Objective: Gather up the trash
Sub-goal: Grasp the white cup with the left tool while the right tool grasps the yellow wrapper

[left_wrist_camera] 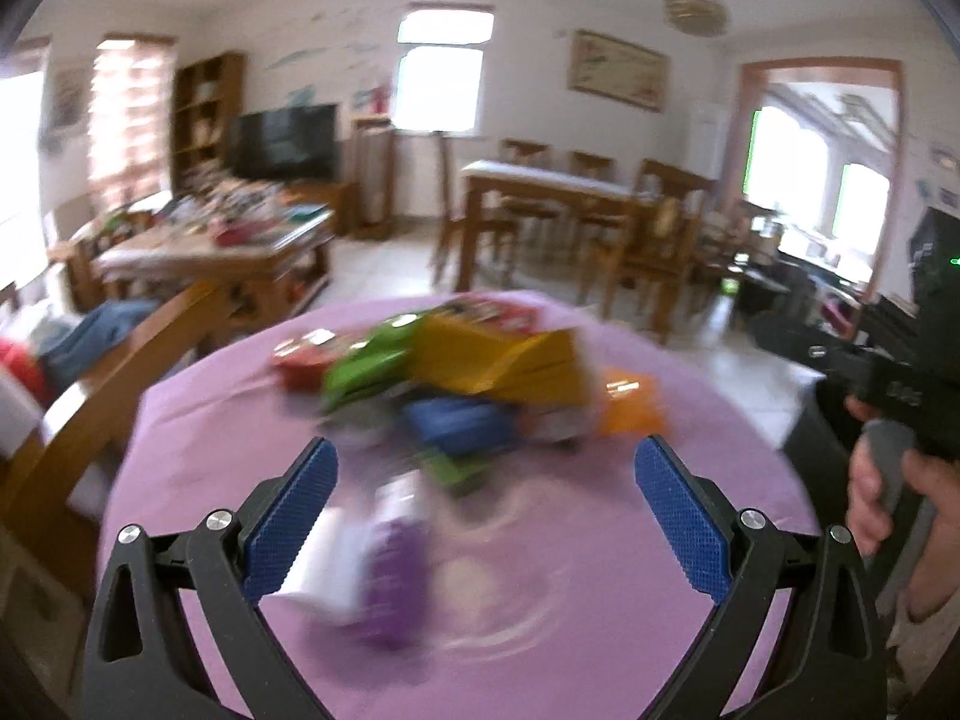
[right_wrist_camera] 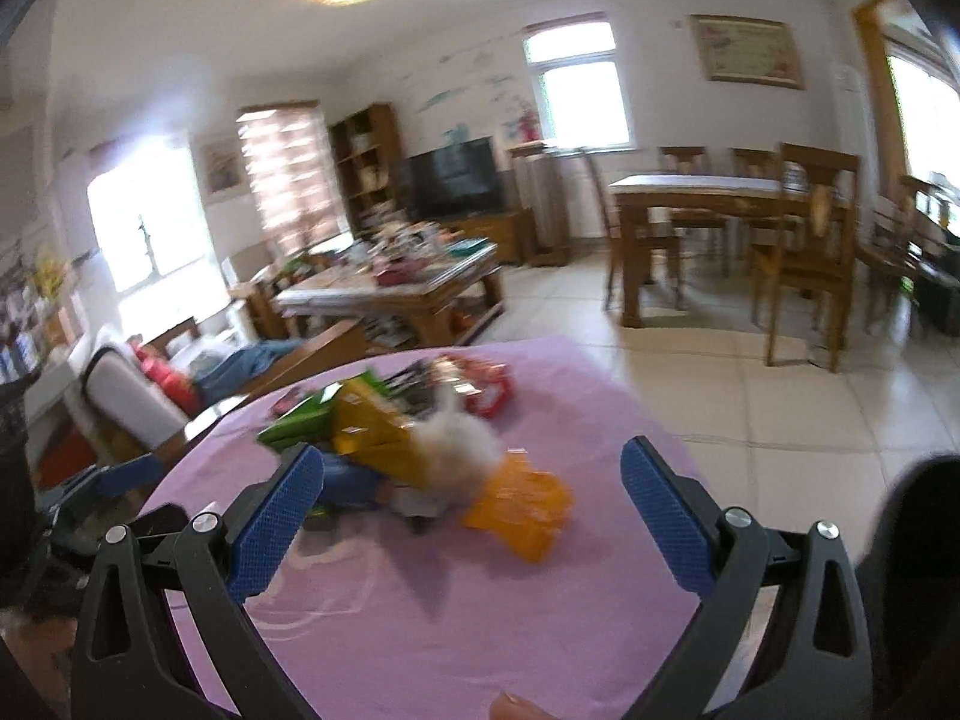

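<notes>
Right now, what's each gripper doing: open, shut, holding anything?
Left gripper: open, empty, above the purple-and-white wrapper.
Right gripper: open, empty, facing the orange crinkled wrapper.

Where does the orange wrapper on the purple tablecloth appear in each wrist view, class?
Left wrist view: the orange wrapper lies right of centre, at the right edge of the trash pile.
Right wrist view: the orange wrapper lies near centre, at the pile's near edge.
Shared landmark: the yellow packet in the pile.

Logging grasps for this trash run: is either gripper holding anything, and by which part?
Nothing is held. The left gripper and right gripper are both open above the wrapper pile.
</notes>
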Demonstrator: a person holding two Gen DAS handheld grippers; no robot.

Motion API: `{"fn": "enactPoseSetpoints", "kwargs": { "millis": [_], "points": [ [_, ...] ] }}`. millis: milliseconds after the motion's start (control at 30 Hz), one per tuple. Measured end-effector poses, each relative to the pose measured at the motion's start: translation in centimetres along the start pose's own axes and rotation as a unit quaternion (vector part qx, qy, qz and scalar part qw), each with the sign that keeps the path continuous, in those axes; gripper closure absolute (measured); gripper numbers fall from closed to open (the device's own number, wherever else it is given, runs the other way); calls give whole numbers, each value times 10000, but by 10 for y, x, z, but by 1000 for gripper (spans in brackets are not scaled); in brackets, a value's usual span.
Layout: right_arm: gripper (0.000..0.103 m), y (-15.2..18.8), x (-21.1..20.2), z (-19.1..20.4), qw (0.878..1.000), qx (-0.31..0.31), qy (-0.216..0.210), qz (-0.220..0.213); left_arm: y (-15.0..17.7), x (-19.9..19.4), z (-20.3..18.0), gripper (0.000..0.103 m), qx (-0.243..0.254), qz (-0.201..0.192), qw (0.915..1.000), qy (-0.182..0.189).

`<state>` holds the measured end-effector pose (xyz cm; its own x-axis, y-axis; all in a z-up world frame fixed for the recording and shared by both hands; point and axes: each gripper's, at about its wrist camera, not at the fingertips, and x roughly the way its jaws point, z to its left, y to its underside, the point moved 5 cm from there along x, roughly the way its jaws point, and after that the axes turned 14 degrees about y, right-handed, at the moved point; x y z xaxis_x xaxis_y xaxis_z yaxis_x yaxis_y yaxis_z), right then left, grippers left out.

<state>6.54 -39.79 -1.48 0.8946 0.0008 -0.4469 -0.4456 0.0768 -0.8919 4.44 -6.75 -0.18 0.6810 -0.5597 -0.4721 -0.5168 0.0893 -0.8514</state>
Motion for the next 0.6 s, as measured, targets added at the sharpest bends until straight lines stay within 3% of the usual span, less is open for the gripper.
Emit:
{"fn": "enactPoseSetpoints", "kwargs": {
  "millis": [200,333,400,433,600],
  "points": [
    [5,2,26,67,9954,-839,-401,234,25,-13,72,6,-501,510,9964,-453],
    [5,1,48,85,9907,-1269,-314,376,39,-11,85,6,-551,868,9940,-378],
    [5,-1,63,93,9881,-1444,-241,470,43,-1,85,14,-574,1019,9928,-254],
    [7,0,69,94,9869,-1515,-209,519,44,3,86,18,-588,1101,9920,-192],
    [37,9,99,99,9773,-1889,-141,952,56,27,82,35,-642,1460,9872,31]
  ]
}}
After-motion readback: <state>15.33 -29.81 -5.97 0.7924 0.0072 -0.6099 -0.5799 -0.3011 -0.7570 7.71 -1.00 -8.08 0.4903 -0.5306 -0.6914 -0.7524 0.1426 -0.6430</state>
